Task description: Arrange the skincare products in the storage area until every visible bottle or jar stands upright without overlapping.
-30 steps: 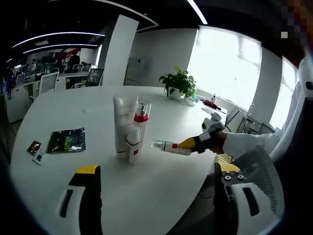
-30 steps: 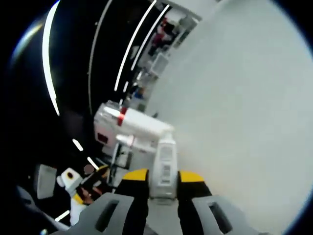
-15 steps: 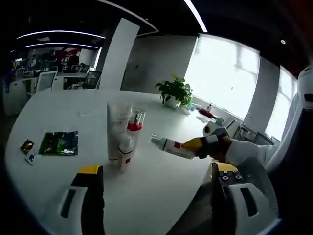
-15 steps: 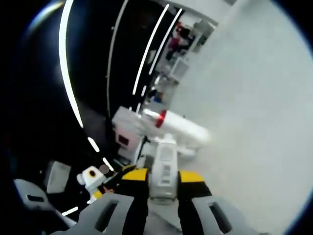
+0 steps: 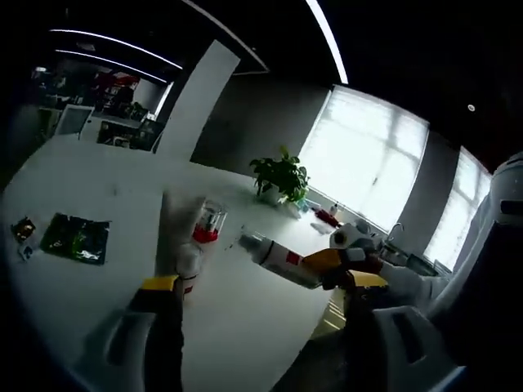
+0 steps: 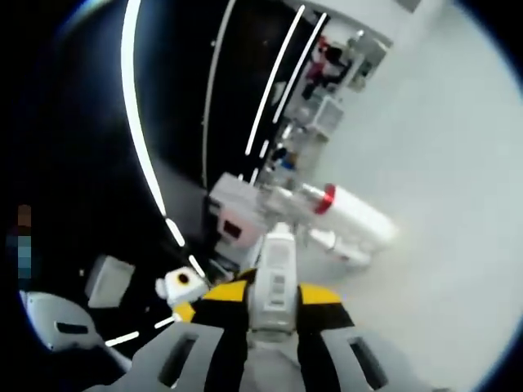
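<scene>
Left gripper view: our left gripper (image 5: 260, 298) gapes wide, empty. Right of the upright tube cluster (image 5: 188, 245) on the white table (image 5: 98, 286), our right gripper (image 5: 343, 263) clamps a bottle (image 5: 274, 253) lying sideways, cap toward that cluster.

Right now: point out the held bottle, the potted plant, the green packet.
held bottle (image 5: 276, 254), left gripper view, on its white body by the red label.
potted plant (image 5: 280, 173), left gripper view, on the leaves.
green packet (image 5: 75, 238), left gripper view, on its middle.

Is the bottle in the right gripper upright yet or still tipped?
Tipped: in the left gripper view the bottle lies near level above the table, clamped in the right gripper.
</scene>
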The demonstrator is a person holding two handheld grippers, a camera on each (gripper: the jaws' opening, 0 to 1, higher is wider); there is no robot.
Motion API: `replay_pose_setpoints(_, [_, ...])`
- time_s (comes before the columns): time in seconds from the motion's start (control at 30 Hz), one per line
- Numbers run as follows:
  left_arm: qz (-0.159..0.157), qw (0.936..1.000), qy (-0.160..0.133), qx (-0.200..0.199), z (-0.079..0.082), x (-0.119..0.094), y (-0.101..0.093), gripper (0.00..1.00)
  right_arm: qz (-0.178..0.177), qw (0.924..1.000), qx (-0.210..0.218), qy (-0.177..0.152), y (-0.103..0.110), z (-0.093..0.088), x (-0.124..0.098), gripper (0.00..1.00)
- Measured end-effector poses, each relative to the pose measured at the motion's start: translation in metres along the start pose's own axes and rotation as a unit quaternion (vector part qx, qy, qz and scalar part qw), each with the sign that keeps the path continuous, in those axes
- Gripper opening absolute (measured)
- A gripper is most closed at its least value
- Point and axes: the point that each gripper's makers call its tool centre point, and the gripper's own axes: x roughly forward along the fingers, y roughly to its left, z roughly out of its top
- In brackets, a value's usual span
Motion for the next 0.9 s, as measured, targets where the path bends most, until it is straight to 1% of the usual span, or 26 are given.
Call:
replay_pose_setpoints(0.1, [-0.025, 0.9992, -0.015, -0.027, 0.009, 0.007, -0.008, 0.72, 0.011, 0.9999, -0.003, 0.0, 0.009, 0.001, 0.003, 0.14])
replay_pose_setpoints(0.17, [-0.035, 0.9987, -0.015, -0.032, 0.011, 0.012, -0.011, 0.7, 0.015, 0.9999, -0.006, 0.0, 0.014, 0.001, 0.004, 0.14])
replay_pose_setpoints(0.27, [-0.039, 0.9983, -0.018, -0.038, 0.014, 0.016, -0.009, 0.7, 0.024, 0.9997, -0.008, -0.005, 0.02, 0.002, 0.003, 0.14])
replay_pose_setpoints(0.37, [-0.053, 0.9969, -0.019, -0.055, 0.015, 0.021, -0.01, 0.7, 0.026, 0.9996, -0.012, -0.005, 0.024, 0.002, 0.003, 0.14])
replay_pose_setpoints(0.4, [-0.065, 0.9955, -0.025, -0.064, 0.017, 0.024, -0.013, 0.69, 0.029, 0.9995, -0.013, -0.005, 0.026, 0.002, 0.003, 0.14])
replay_pose_setpoints(0.47, [-0.08, 0.9928, -0.035, -0.082, 0.019, 0.029, -0.017, 0.67, 0.032, 0.9994, -0.015, -0.006, 0.028, 0.002, 0.003, 0.14])
replay_pose_setpoints(0.5, [-0.084, 0.9914, -0.034, -0.094, 0.019, 0.031, -0.019, 0.67, 0.032, 0.9994, -0.016, -0.006, 0.028, 0.002, 0.003, 0.14])
replay_pose_setpoints(0.6, [-0.093, 0.9883, -0.042, -0.113, 0.02, 0.038, -0.022, 0.66, 0.033, 0.9993, -0.017, -0.004, 0.029, 0.001, 0.002, 0.14])
replay_pose_setpoints(0.77, [-0.107, 0.985, -0.041, -0.129, 0.022, 0.048, -0.024, 0.61, 0.038, 0.9991, -0.018, 0.001, 0.032, -0.002, 0.003, 0.14])
replay_pose_setpoints(0.8, [-0.113, 0.9829, -0.041, -0.139, 0.022, 0.049, -0.024, 0.6, 0.039, 0.9991, -0.018, 0.001, 0.032, -0.003, 0.003, 0.14])
replay_pose_setpoints(0.9, [-0.121, 0.9805, -0.04, -0.15, 0.023, 0.053, -0.024, 0.58, 0.047, 0.9988, -0.016, 0.001, 0.035, -0.003, 0.005, 0.14])
